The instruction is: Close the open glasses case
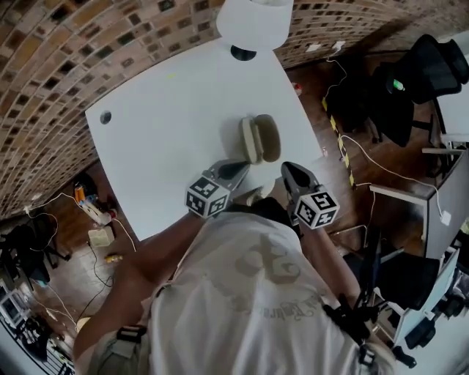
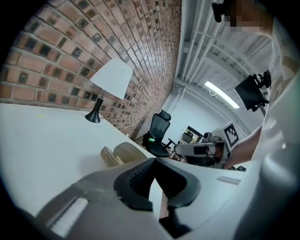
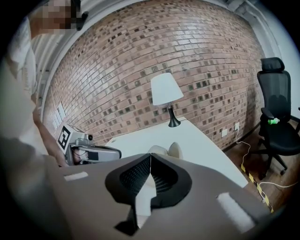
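Jaws together: gripper views only

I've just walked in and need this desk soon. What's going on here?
A person holds a pair of tongs in each hand over a white table. An open glasses case lies near the table's near edge, with a lamp at the far edge. The left tongs and right tongs are both shut and empty. They point toward the case from just short of it, and neither touches it. The case has not been closed yet.
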`<act>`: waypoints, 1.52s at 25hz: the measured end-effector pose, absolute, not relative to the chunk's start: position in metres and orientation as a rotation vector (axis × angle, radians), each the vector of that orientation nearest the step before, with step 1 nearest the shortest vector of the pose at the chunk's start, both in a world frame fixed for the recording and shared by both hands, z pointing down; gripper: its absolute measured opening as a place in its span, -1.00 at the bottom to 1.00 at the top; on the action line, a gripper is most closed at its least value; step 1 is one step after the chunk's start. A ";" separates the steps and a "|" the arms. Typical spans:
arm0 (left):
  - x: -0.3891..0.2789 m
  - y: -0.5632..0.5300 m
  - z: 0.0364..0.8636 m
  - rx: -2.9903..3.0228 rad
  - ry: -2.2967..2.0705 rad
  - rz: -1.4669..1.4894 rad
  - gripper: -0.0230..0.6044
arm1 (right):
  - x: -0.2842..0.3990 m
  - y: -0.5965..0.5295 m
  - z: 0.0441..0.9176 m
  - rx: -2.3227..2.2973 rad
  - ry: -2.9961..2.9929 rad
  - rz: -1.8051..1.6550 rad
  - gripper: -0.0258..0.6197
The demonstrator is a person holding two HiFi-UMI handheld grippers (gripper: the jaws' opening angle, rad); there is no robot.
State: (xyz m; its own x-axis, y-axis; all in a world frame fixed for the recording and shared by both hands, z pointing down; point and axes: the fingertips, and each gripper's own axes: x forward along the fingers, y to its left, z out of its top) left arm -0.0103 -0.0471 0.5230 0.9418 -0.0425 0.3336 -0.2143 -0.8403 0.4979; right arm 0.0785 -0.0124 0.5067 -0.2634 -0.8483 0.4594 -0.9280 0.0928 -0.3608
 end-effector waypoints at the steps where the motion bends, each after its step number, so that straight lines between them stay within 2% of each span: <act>1: -0.010 -0.051 0.524 2.541 -0.204 0.417 -0.91 | 0.082 -0.017 0.510 1.808 -2.220 0.911 -0.89; 16: 0.027 -0.072 0.527 2.472 -0.483 0.469 -0.91 | 0.133 -0.083 0.561 1.468 -2.221 0.936 -0.88; 18: 0.025 -0.077 0.527 2.461 -0.541 0.458 -0.90 | 0.136 -0.091 0.571 1.426 -2.205 0.938 -0.78; 24: 0.011 -0.077 0.529 2.421 -0.654 0.432 -0.91 | 0.138 -0.091 0.608 1.388 -2.122 1.212 -0.29; 26: 0.004 -0.077 0.527 2.411 -0.683 0.422 -0.91 | 0.130 -0.090 0.618 1.347 -2.110 1.309 -0.22; 31: -0.004 -0.075 0.526 2.404 -0.707 0.416 -0.90 | 0.113 -0.083 0.638 1.275 -2.032 1.479 -0.22; 38: -0.009 -0.074 0.527 2.402 -0.701 0.421 -0.90 | 0.111 -0.081 0.638 1.323 -2.026 1.587 -0.52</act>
State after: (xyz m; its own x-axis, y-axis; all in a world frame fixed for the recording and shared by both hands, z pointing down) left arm -0.0088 -0.0736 0.5274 0.8108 -0.3822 0.4433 -0.5708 -0.6839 0.4544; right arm 0.1111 -0.0811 0.6379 -0.5578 -0.4958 0.6656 -0.7651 -0.0036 -0.6439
